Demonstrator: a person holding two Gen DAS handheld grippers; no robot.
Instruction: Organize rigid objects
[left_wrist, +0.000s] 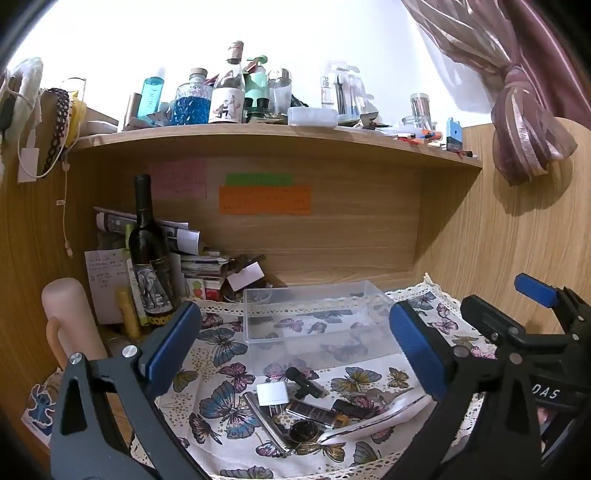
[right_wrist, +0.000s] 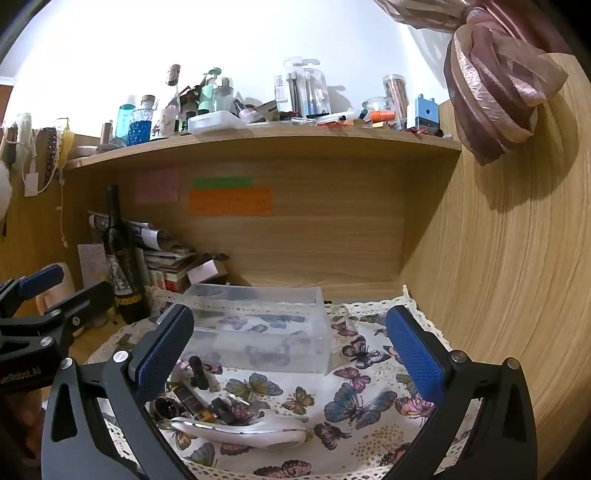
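Observation:
A clear plastic box (left_wrist: 317, 314) stands empty on the butterfly cloth (left_wrist: 221, 406), also in the right wrist view (right_wrist: 258, 325). In front of it lies a small pile: a white plug (left_wrist: 272, 393), a black clip (left_wrist: 303, 382), a metal bar (left_wrist: 266, 424), a dark lighter (left_wrist: 317, 411), a round watch face (left_wrist: 303, 431) and a white curved massager (left_wrist: 376, 413), seen too in the right wrist view (right_wrist: 240, 428). My left gripper (left_wrist: 295, 343) is open above the pile. My right gripper (right_wrist: 291, 347) is open, right of the pile.
A dark wine bottle (left_wrist: 149, 254) and stacked papers (left_wrist: 192, 258) stand at the back left. A pink cup (left_wrist: 68, 321) is at the left. The shelf above (left_wrist: 258, 136) carries several bottles. Wooden walls close in behind and on the right (right_wrist: 498, 277).

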